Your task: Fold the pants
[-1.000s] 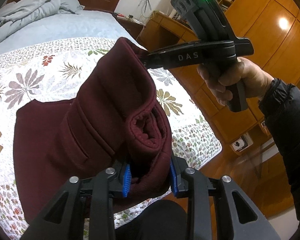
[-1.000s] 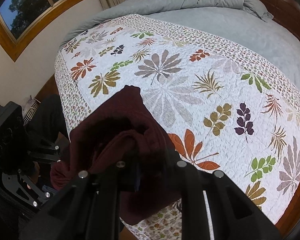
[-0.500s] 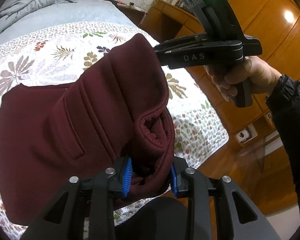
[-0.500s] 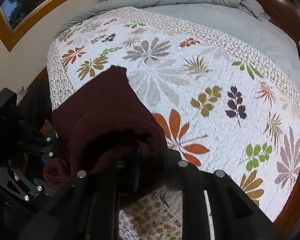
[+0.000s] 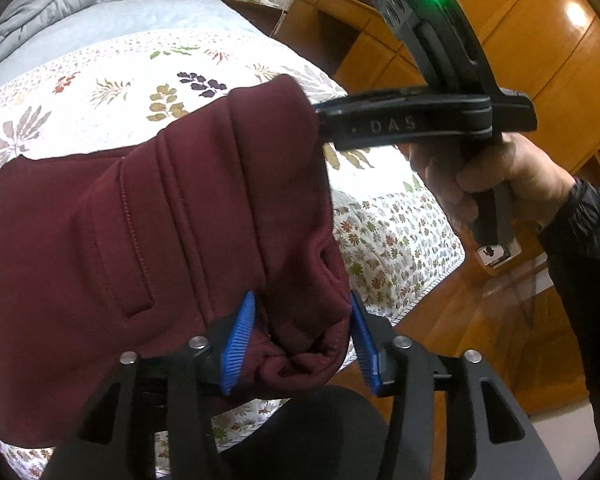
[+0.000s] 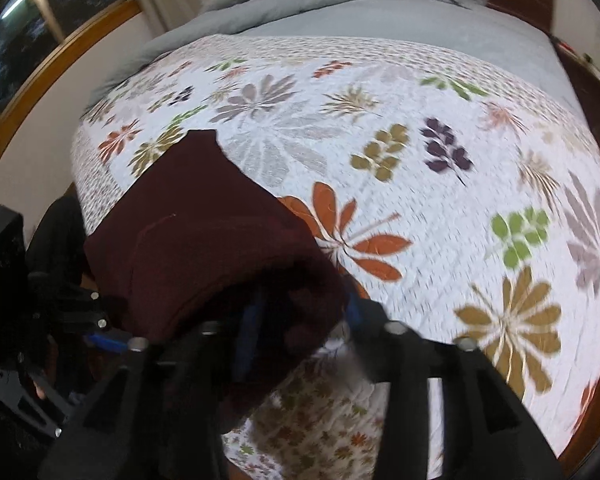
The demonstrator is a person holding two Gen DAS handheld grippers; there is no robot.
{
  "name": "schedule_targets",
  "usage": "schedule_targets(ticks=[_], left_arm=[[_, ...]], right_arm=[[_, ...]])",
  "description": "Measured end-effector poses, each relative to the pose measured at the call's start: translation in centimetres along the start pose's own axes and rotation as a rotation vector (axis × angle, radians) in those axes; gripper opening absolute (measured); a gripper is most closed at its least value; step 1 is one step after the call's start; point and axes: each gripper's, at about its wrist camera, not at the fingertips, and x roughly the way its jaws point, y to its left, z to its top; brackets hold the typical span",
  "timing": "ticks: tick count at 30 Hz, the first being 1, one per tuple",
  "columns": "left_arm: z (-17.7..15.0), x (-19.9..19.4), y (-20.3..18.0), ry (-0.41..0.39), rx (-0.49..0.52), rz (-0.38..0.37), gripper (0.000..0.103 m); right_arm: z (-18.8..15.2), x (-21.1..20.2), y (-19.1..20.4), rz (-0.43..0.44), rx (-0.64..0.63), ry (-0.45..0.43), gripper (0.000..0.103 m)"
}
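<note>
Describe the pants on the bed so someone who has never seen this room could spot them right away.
Find the bed's white leaf-print quilt, spread below the plain grey bedding. At its near edge lie the pants, a thick maroon fleece bundle folded over, an end between each gripper's opening jaws. They are the only dark, solid-coloured thing on the patterned quilt.

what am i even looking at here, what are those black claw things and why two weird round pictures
Each black claw is a hand-held two-finger gripper with a wide-angle camera looking along its fingers, so you get one round picture per hand. The left gripper shows its blue pads either side of a bunched edge of the maroon pants; its jaws are opening. The same view shows the person's right hand holding the other tool. The right gripper is also opening around the pants, which lie folded on a leaf-patterned quilt on a bed.
</note>
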Motion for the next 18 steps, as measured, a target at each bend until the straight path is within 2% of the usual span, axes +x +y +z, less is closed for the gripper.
schedule_targets(ticks=[6, 8, 11, 13, 15, 16, 18], left_arm=[[-0.2, -1.0, 0.0, -0.005, -0.005, -0.016, 0.054], [-0.2, -1.9, 0.0, -0.021, -0.014, -0.035, 0.068], [-0.5, -3.6, 0.5, -0.036, -0.040, -0.090, 0.072], [-0.7, -5.7, 1.8, -0.043, -0.077, -0.167, 0.074], [-0.5, -8.5, 4.3, -0.088, -0.131, -0.203, 0.081], [-0.2, -9.8, 5.7, -0.120, -0.148, -0.204, 0.083], [0.7, -12.0, 9.1, -0.192, -0.188, -0.157, 0.083]], right_arm=[[-2.1, -2.7, -0.2, -0.046, 0.115, -0.037, 0.057], [-2.5, -4.2, 0.0, -0.046, 0.157, -0.070, 0.059], [-2.5, -6.1, 0.6, -0.044, 0.237, -0.106, 0.069], [-2.5, -8.0, 1.8, -0.002, 0.287, -0.180, 0.072], [-2.5, -8.8, 3.4, 0.017, 0.287, -0.226, 0.073], [-2.6, -8.8, 4.5, 0.046, 0.280, -0.241, 0.073], [-2.8, -8.0, 6.5, 0.079, 0.260, -0.239, 0.073]])
